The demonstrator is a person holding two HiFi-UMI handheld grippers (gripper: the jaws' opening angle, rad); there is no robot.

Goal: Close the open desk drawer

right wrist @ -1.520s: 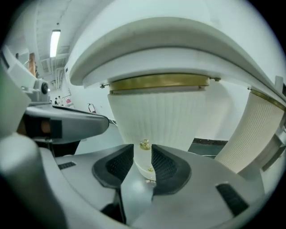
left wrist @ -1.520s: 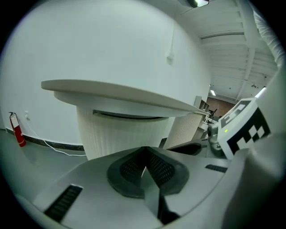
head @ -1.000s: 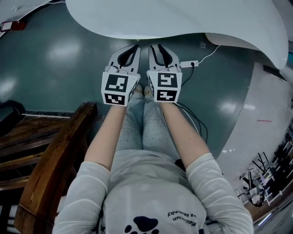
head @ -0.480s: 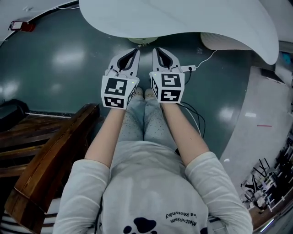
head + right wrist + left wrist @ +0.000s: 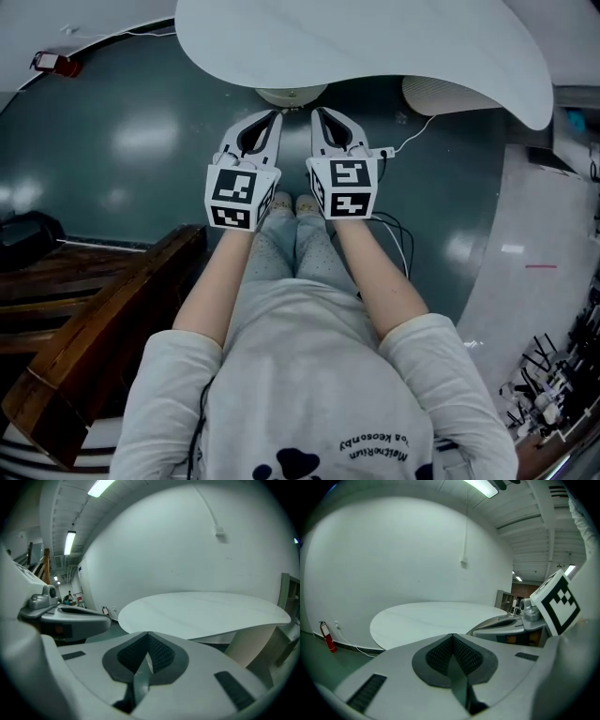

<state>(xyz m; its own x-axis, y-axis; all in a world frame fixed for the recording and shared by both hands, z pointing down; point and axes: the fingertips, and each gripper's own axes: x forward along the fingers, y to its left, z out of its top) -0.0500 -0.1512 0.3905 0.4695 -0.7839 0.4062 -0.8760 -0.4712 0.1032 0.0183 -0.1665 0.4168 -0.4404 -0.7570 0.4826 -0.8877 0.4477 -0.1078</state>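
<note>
No drawer shows in any view. My left gripper [image 5: 277, 113] and right gripper [image 5: 315, 112] are held side by side in front of the person, above their legs, pointing at the edge of a white round table [image 5: 375, 47]. The left gripper's [image 5: 452, 635] jaws are shut with nothing between them. The right gripper's [image 5: 147, 633] jaws have just been closing and now meet, also with nothing between them. Both gripper views look over the white round table [image 5: 436, 618] [image 5: 201, 611] to a bare white wall.
Dark wooden furniture [image 5: 103, 319] stands at the person's left. A white power strip [image 5: 384, 152] with cables lies on the green floor by the table's foot [image 5: 291, 94]. A ribbed white cylinder [image 5: 441, 94] stands under the table's right. A red fire extinguisher [image 5: 56, 64] is by the wall.
Both grippers have risen together, staying side by side, and the table edge now lies nearer to their tips. The wooden furniture has slid lower in the head view.
</note>
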